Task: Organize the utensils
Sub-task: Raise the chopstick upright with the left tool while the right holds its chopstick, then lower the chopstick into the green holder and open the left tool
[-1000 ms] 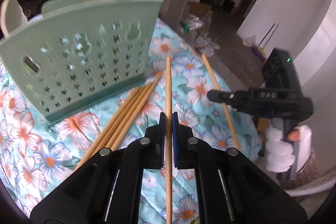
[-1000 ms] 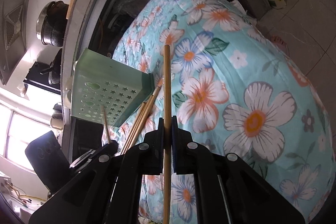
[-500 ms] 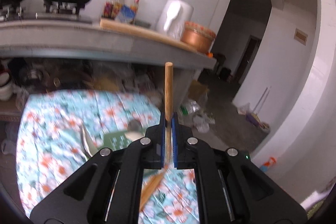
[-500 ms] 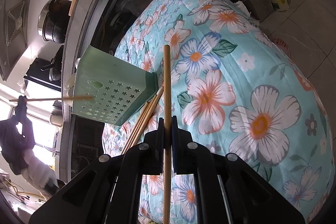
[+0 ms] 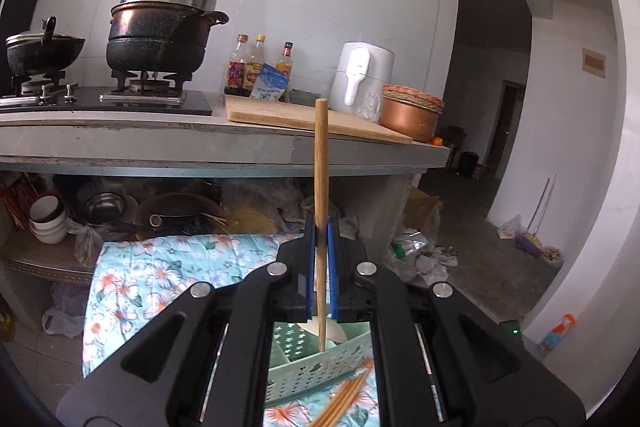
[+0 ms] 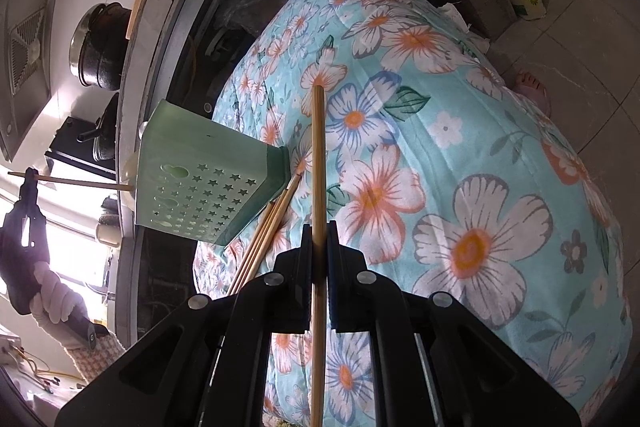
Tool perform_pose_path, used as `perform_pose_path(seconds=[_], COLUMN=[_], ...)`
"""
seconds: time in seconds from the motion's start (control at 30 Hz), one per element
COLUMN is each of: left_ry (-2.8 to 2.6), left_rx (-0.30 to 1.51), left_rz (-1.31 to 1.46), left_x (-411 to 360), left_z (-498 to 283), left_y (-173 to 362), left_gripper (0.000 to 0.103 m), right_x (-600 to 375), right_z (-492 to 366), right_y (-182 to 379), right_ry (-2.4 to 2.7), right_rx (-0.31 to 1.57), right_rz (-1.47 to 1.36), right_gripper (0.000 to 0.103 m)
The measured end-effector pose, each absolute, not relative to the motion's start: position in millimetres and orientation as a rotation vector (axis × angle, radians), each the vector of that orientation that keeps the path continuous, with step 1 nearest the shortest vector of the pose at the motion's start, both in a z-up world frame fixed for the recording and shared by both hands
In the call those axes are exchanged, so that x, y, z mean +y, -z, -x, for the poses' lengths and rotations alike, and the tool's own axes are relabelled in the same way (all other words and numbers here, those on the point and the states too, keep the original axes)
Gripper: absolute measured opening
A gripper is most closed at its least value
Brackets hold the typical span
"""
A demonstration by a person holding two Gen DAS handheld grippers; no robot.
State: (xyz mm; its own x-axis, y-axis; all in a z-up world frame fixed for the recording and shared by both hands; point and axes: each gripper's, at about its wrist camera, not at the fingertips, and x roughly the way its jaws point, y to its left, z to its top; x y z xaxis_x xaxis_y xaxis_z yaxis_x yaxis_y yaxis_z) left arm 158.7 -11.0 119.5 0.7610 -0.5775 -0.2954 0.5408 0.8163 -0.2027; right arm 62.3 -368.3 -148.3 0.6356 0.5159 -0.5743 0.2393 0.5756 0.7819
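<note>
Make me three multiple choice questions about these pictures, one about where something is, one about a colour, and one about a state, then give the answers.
1. Where is the lower tip of the chopstick held by the left gripper?
A. Over the open top of the utensil holder
B. On the stove
C. On the floor

2. What colour is the utensil holder?
A. Red
B. Pale green
C. Black

3. What is the right gripper doing?
A. Open and holding nothing
B. Shut on a spoon
C. Shut on a chopstick

Answers: 1 A, the stick's tip sits at the holder's top compartments. 2 B, its star-punched walls are mint green. 3 C, its jaws clamp a wooden stick over the floral cloth.
</note>
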Motion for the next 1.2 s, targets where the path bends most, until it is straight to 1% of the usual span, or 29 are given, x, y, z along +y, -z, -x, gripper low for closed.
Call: perform_pose_path(seconds=[0.23,0.57,0.6,0.63,0.77,0.8,0.87,0.93,0.97,1.03,1.1,1.2], left_ry=[0.558,0.525,0.527,0.527,0.528,0.526,0.526,0.518,0.515,0.506,0.492,0.477], left_rx=[0.362,0.463,0.468,0.472,0.463,0.459,0.450,0.440,0.433,0.423,0.415,0.408], left_rz=[0.073,0.069,0.071,0.075,0.094,0.099,0.105,0.109,0.115,0.134,0.162,0.204], left_x=[-13.1,-17.0,-17.0,-16.0,-10.9,-8.7,-5.2,-1.3,1.7,9.5,18.5,33.5], left_z=[-171.7,-193.4,-192.5,-192.3,-188.1,-186.8,-183.6,-179.3,-177.0,-172.6,-167.8,-159.8], left_y=[-103.4,-55.8,-53.4,-51.0,-47.1,-46.4,-45.7,-45.2,-44.8,-43.8,-42.7,-38.9], left_gripper=[0.005,0.006,0.009,0.016,0.027,0.032,0.036,0.046,0.048,0.056,0.062,0.066], right_x=[-369.1,-366.1,-364.9,-363.8,-354.4,-352.9,-346.0,-338.8,-335.8,-324.9,-314.5,-294.5], right_z=[-61.7,-59.4,-59.6,-60.5,-63.3,-64.2,-67.4,-72.5,-73.9,-80.8,-87.0,-98.6], right_y=[147.6,127.0,123.1,118.9,94.2,88.6,70.2,50.8,42.7,17.4,-5.9,-42.5], right_ry=[-0.190,-0.182,-0.181,-0.183,-0.196,-0.200,-0.214,-0.233,-0.244,-0.277,-0.313,-0.380], right_rx=[0.900,0.865,0.859,0.852,0.811,0.801,0.768,0.732,0.715,0.662,0.612,0.532], right_rz=[-0.972,-0.894,-0.878,-0.862,-0.777,-0.758,-0.696,-0.639,-0.616,-0.545,-0.484,-0.398], right_gripper=[0.006,0.006,0.006,0.006,0.006,0.006,0.006,0.006,0.006,0.006,0.006,0.006])
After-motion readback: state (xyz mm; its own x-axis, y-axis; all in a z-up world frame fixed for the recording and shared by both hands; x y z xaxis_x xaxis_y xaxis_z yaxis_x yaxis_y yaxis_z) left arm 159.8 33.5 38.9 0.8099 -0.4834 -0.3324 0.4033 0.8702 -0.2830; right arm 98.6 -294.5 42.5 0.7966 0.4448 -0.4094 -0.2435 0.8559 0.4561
